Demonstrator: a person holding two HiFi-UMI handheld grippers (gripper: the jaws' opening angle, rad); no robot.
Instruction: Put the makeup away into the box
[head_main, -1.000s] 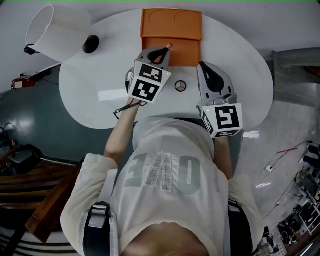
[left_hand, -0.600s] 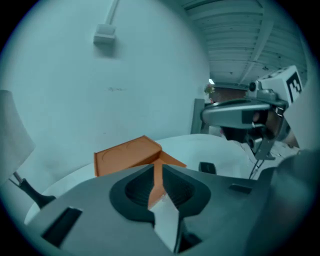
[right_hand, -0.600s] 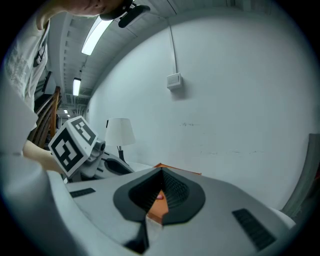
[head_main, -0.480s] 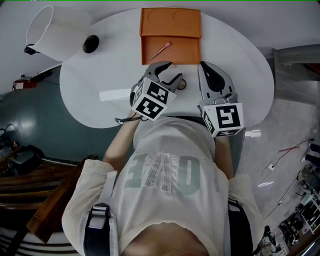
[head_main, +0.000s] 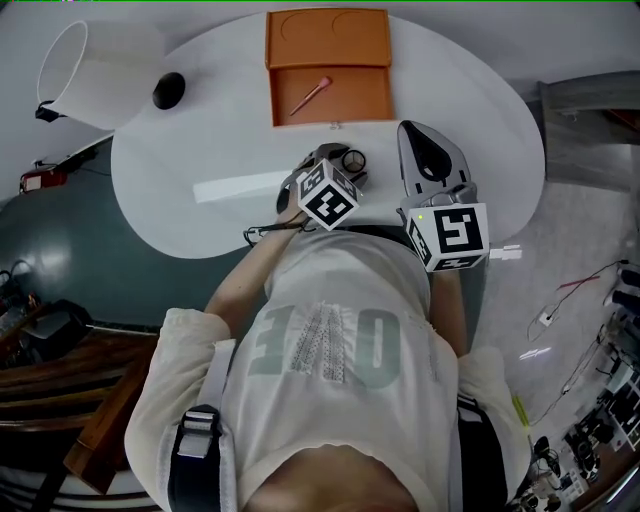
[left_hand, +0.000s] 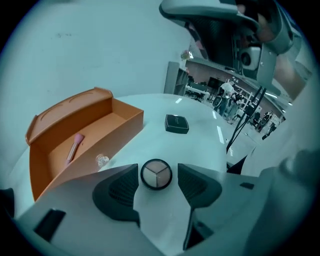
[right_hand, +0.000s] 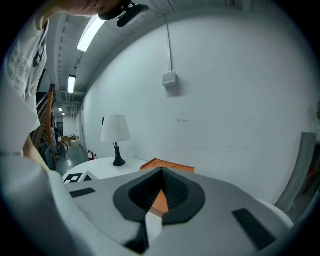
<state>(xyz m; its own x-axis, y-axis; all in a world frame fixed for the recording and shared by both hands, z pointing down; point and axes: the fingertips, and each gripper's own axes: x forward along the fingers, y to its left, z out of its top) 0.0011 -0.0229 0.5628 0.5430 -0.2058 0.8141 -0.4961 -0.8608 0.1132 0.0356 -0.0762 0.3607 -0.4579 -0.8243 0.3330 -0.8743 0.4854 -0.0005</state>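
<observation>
Lying flat on the white tabletop (head_main: 215, 150), the round compact (left_hand: 156, 174) sits squarely between the jaws of the left gripper (left_hand: 157, 171); those jaws have just been opening and now stand apart, with a sliver of bare tabletop showing on each side of the compact, so the pads are not yet pressing it; being round, the compact has no long axis to line up with, and I judge any closing line through its middle would serve. From the compact the orange box (left_hand: 125, 120) lies farther off and to the left, its open tray turned this way with a pink brush (left_hand: 75, 146) already inside; a small clear item (left_hand: 102, 160) rests just at the box's near wall, on the way in; a black case (left_hand: 176, 123) lies farther out on the tabletop, to the right of the box. The right gripper (right_hand: 161, 187) is held to the right of the compact, well clear of it, its jaws together and holding nothing; the left is plainly the nearer one, so the coming carry, as I read it, runs far and leftward.
</observation>
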